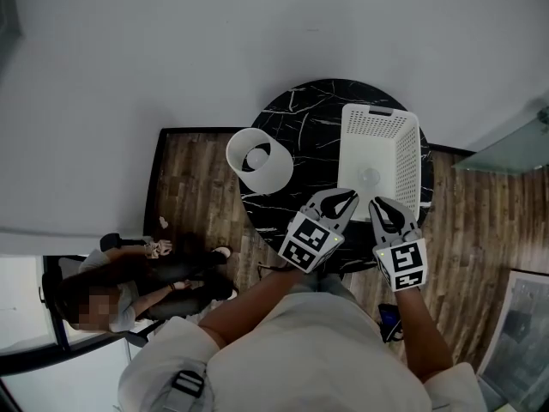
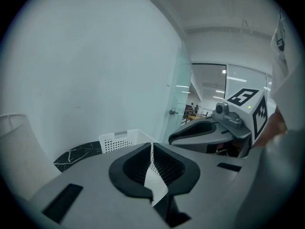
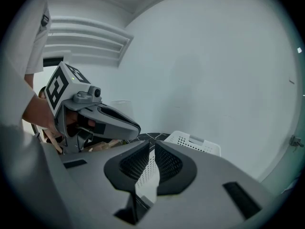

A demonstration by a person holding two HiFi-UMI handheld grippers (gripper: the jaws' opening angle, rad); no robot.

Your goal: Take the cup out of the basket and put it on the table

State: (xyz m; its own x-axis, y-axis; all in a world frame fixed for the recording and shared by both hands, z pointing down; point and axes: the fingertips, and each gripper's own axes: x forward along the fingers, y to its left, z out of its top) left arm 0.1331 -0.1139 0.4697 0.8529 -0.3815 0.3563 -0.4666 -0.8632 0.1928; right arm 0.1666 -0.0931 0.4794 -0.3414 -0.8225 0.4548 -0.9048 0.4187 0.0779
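Note:
A white perforated basket (image 1: 408, 157) stands on the right side of the round black marble table (image 1: 300, 118). A pale cup (image 1: 369, 177) lies inside it near the front end. My left gripper (image 1: 340, 201) hovers at the basket's near left corner with its jaws together and nothing between them. Beside it, my right gripper (image 1: 388, 209) is over the basket's front edge, also shut and empty. The left gripper view shows the basket (image 2: 119, 140) beyond the jaws of the left gripper (image 2: 151, 149). Through the right gripper (image 3: 153, 149) the basket (image 3: 193, 142) shows too.
A white lampshade (image 1: 257, 160) stands at the table's left edge. A seated person (image 1: 146, 281) is on the wooden floor at the lower left. A pale wall rises behind the table, and a glass panel (image 1: 506, 148) is at the right.

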